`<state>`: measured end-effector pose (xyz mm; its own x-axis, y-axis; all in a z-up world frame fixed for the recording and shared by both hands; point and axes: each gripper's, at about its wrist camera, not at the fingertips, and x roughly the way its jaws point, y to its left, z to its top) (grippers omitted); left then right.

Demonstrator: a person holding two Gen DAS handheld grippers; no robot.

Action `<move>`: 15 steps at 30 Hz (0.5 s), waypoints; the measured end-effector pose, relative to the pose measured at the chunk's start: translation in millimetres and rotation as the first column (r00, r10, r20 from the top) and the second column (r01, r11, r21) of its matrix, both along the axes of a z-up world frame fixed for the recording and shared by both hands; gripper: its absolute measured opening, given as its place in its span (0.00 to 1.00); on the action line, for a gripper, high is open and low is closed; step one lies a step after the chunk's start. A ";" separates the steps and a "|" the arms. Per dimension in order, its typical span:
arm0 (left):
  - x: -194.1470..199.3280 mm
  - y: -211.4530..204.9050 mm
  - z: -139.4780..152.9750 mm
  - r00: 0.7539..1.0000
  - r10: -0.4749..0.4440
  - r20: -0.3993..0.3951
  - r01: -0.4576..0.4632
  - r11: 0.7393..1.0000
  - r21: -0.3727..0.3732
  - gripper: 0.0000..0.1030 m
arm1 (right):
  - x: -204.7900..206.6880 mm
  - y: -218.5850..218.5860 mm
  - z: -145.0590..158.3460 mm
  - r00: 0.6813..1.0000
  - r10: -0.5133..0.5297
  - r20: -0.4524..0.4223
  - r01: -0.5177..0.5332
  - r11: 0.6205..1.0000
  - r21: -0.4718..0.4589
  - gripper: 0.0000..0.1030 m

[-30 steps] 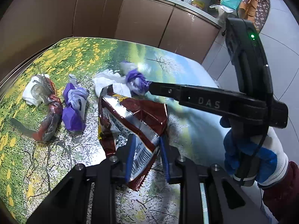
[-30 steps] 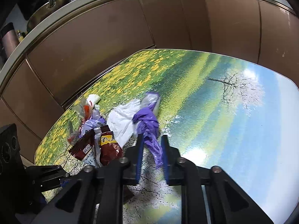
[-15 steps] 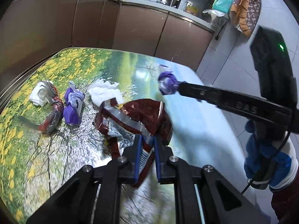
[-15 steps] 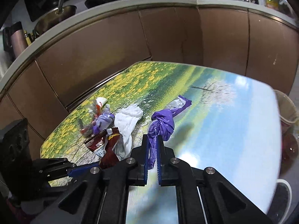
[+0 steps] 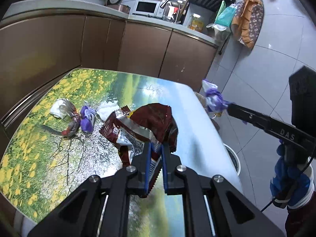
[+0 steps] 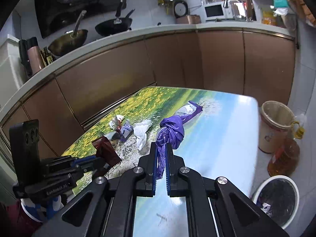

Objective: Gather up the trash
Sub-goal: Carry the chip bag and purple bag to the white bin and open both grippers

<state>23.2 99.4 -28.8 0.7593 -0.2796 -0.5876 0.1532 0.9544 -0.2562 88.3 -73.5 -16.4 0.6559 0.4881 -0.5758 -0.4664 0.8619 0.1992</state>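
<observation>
Your left tool (image 5: 156,154) is clamped narrow on the maroon snack bag (image 5: 146,124) at frame centre above the desk (image 5: 49,154), while your right tool (image 6: 161,158) pinches the purple wrapper (image 6: 171,130) mid-frame.

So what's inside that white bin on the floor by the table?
The white bin has a dark liner. At its bottom lies a small crumpled scrap, whitish with purple. The near rim hides the rest of the bottom, so anything else in there cannot be seen.
</observation>
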 end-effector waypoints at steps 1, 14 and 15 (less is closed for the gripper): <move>-4.5 -0.9 4.5 1.000 0.002 0.007 -0.002 1.000 0.002 0.09 | -6.4 -4.8 3.7 1.000 -0.004 0.007 0.004 1.000 0.004 0.07; -23.0 -52.0 52.9 0.993 -0.069 0.099 0.064 0.997 0.045 0.09 | -70.1 -89.8 39.8 0.983 -0.158 0.097 0.149 0.984 0.096 0.07; -21.2 -58.1 55.3 0.992 -0.081 0.101 0.077 0.996 0.047 0.09 | -72.5 -97.0 40.8 0.980 -0.174 0.100 0.164 0.981 0.100 0.07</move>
